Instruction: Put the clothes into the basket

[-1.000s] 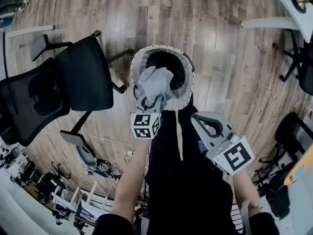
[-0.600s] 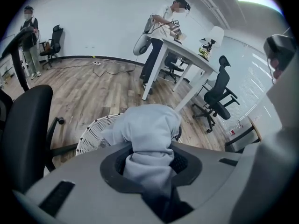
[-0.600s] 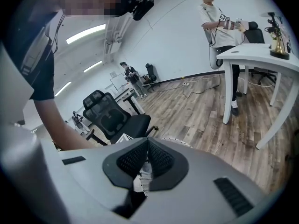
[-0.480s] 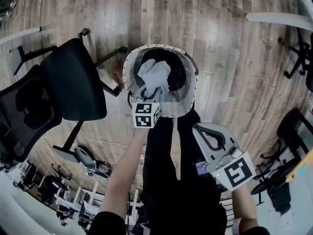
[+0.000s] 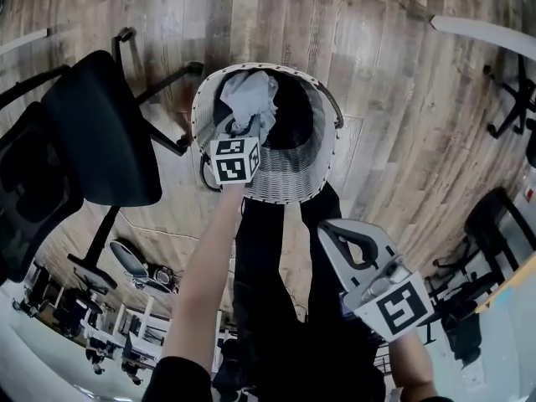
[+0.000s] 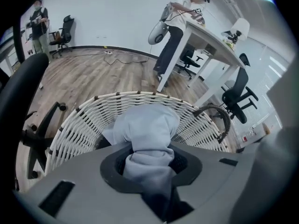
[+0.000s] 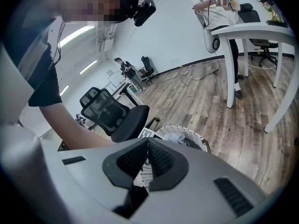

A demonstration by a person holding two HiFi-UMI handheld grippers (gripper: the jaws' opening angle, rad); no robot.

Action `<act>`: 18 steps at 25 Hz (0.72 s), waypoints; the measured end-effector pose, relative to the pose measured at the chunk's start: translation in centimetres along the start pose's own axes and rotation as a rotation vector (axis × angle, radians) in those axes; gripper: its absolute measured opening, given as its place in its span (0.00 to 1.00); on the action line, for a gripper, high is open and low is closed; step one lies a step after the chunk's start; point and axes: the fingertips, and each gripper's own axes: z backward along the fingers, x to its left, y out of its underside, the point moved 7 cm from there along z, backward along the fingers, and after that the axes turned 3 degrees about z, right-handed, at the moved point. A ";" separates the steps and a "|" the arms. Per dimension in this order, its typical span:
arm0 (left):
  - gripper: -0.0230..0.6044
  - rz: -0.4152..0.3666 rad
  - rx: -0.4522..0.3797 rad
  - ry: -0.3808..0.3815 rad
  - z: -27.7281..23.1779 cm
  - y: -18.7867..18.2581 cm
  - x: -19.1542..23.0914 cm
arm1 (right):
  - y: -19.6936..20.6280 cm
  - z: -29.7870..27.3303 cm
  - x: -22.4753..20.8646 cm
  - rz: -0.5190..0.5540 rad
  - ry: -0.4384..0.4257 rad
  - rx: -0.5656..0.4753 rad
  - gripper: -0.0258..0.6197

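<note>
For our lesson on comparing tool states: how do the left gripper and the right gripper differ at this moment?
The left gripper is clamped on a light grey garment; the right gripper has its jaws together on nothing. The left gripper reaches over the white woven basket; the right gripper hangs back beside the person's legs, away from the basket. Both are grey, hand-held two-jaw tools.

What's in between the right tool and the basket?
In the head view, only the person's dark trouser legs and a strip of wooden floor lie between the right tool and the white basket.
</note>
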 end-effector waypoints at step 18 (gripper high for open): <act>0.23 0.034 0.068 -0.116 -9.6 1.3 5.1 | 3.3 -3.1 -6.1 -0.002 -0.042 0.120 0.06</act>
